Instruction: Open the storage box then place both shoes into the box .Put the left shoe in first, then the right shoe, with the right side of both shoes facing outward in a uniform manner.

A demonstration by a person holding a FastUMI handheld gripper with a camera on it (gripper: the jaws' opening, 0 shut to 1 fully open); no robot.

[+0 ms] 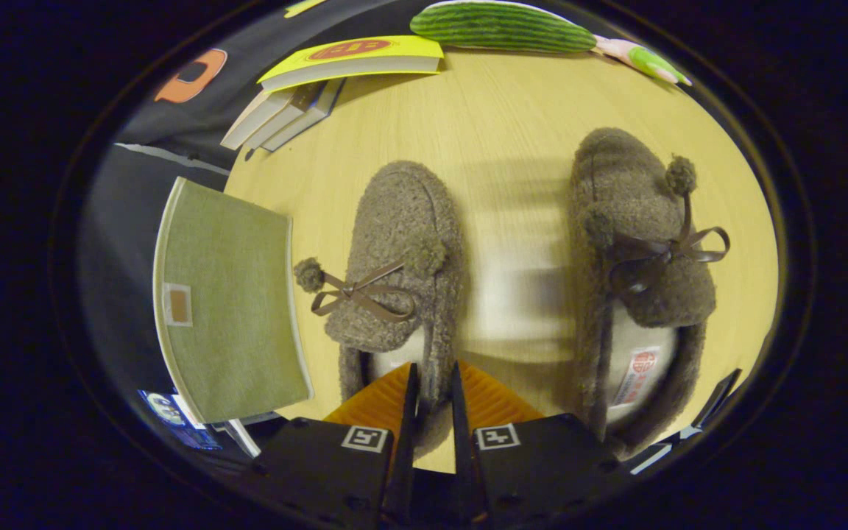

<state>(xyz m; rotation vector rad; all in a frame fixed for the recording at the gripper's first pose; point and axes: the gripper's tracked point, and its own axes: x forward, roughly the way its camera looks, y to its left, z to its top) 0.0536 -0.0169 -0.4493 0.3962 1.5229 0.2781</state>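
The gripper point(431, 383) is pinching the heel rim of the nearer slipper point(398, 280), fingers nearly closed, while the other slipper point(637, 272) and the closed-looking green box point(229, 294) are waiting.

Decent open lane of table point(512, 147) between the two slippers, left one point(402, 250) and right one point(637, 243). Box point(229, 302) crowds the left side, books point(321, 81) and a cucumber toy point(497, 26) block the far edge.

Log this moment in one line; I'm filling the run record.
gripper: shut on left slipper heel wall | right slipper: on table | box: beside
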